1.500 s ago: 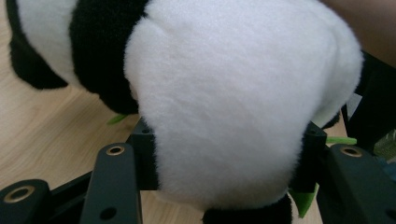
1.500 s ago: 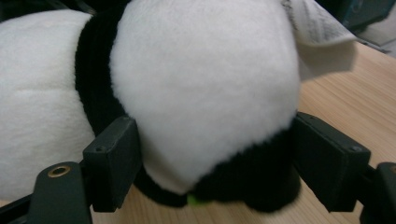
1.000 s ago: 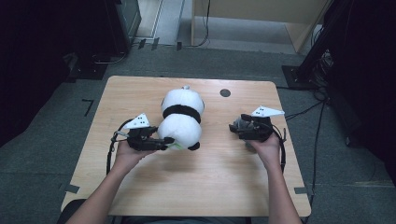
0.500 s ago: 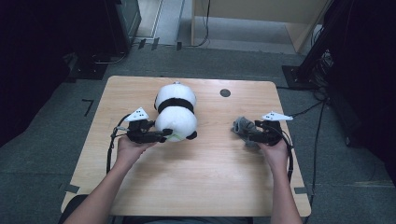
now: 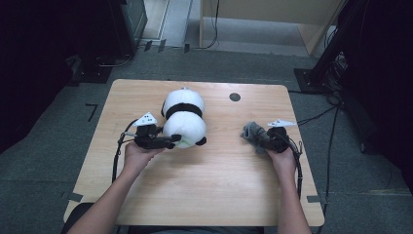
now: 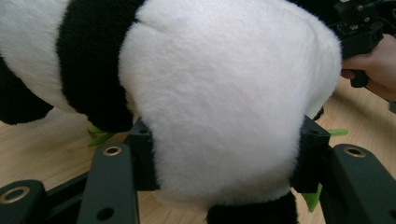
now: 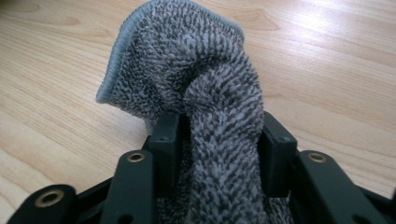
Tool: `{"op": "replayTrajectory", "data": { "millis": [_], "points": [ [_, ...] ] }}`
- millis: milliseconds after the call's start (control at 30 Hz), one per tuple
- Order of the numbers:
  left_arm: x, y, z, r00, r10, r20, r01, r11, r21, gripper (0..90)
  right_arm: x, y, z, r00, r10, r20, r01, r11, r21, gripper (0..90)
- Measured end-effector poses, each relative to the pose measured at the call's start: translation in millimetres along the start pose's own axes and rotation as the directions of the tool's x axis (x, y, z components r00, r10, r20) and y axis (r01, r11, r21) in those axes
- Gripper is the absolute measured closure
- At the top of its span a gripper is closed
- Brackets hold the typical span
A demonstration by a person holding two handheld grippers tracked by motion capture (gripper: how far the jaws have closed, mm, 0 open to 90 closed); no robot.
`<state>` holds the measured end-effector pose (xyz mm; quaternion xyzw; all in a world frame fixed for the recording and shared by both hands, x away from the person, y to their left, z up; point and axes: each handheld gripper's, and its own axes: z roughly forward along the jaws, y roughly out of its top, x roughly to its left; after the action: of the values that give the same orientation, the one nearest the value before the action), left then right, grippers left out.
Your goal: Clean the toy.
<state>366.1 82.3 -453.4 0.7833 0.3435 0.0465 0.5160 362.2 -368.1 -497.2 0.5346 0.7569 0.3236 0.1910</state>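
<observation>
A black-and-white panda plush (image 5: 184, 119) lies on the wooden table (image 5: 195, 195), left of centre. My left gripper (image 5: 175, 140) is shut on its white rump, and in the left gripper view both pads dig into the panda plush (image 6: 224, 93). At the right, my right gripper (image 5: 260, 139) sits low over the table with a grey terry cloth (image 5: 251, 130) in it. Its jaws have just been closing. In the right gripper view a bunched fold of the grey cloth (image 7: 196, 79) is pinched between the pads of the right gripper (image 7: 219, 140).
A small black round spot (image 5: 234, 96) marks the table's far side. Green leaf-like bits (image 6: 100, 137) stick out under the panda. The other hand (image 6: 373, 65) appears beyond the plush. Dark stands and cables surround the table on the grey floor.
The right gripper has sunk toward the table and its jaws have drawn in on the grey cloth. The panda has shifted slightly left in the left gripper's hold.
</observation>
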Motion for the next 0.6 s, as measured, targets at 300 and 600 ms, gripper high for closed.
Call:
{"op": "replayTrajectory", "data": {
  "millis": [300,600],
  "points": [
    [-5.2,2.0,1.8,1.0000,0.009,0.001,-0.009,1.0000,0.000,42.0,20.5,18.5,-23.8,0.9903,0.046,-0.131,-0.064,0.989,-0.135,75.0],
    [-20.7,17.3,7.8,0.9977,0.067,-0.004,-0.067,0.9976,0.018,42.0,68.4,57.4,-65.0,0.9749,-0.054,-0.216,-0.009,0.959,-0.282,75.0]
  ]
}}
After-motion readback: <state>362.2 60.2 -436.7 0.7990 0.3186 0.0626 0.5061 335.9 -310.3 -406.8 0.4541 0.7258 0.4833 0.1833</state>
